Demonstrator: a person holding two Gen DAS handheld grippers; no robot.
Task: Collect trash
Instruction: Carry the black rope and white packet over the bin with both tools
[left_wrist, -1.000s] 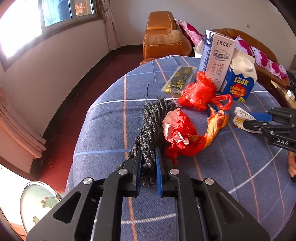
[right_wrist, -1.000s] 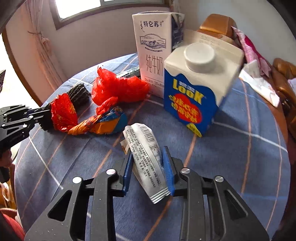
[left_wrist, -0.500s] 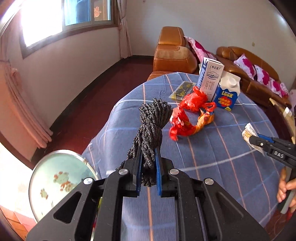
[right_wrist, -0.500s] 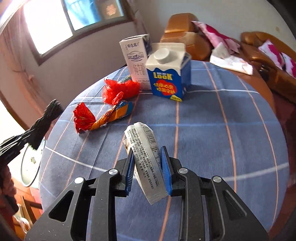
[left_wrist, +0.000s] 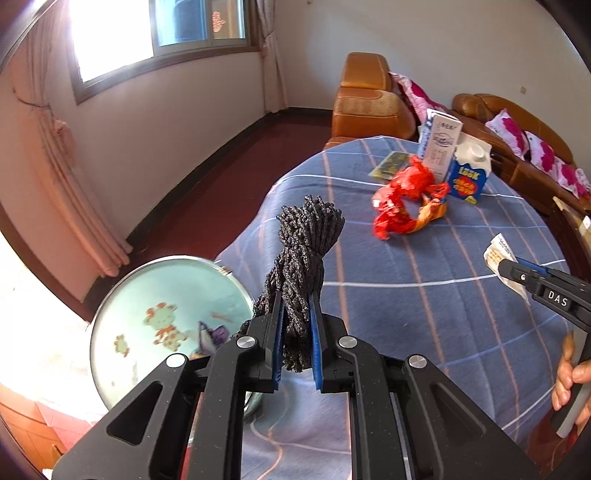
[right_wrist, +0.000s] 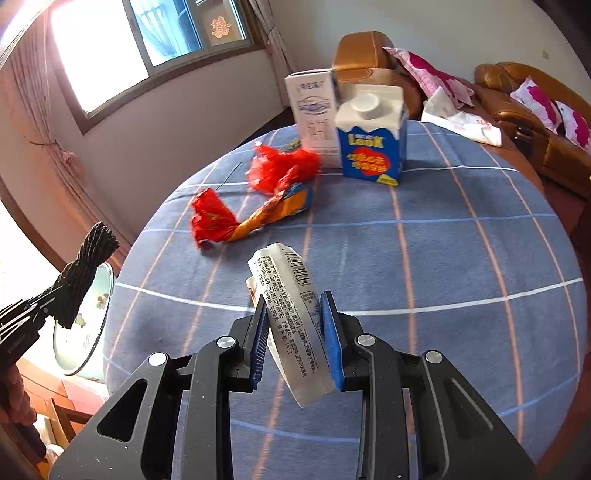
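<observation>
My left gripper (left_wrist: 296, 314) is shut on a dark grey bundle of cord (left_wrist: 304, 254), held up above the near left edge of the round table (left_wrist: 424, 295). My right gripper (right_wrist: 293, 312) is shut on a silvery white wrapper (right_wrist: 291, 295) with a barcode, lifted off the blue checked cloth. Each gripper shows in the other's view: the right gripper (left_wrist: 504, 266) with its wrapper at the right, the left gripper (right_wrist: 46, 306) with the cord (right_wrist: 83, 273) at the left. Red and orange crumpled wrappers (right_wrist: 255, 206) lie on the table in front of two cartons.
A tall white milk carton (right_wrist: 316, 114) and a blue carton (right_wrist: 373, 136) stand at the far side. A round basin with cartoon print (left_wrist: 166, 325) sits on the floor left of the table. Brown sofas (left_wrist: 369, 99) with pink cushions stand behind. A flat yellow-black packet (left_wrist: 391, 164) lies near the cartons.
Both grippers have pulled back and risen from the table with their loads, the cord and the wrapper lifted off the cloth. The basin has come into full view under the left gripper.
</observation>
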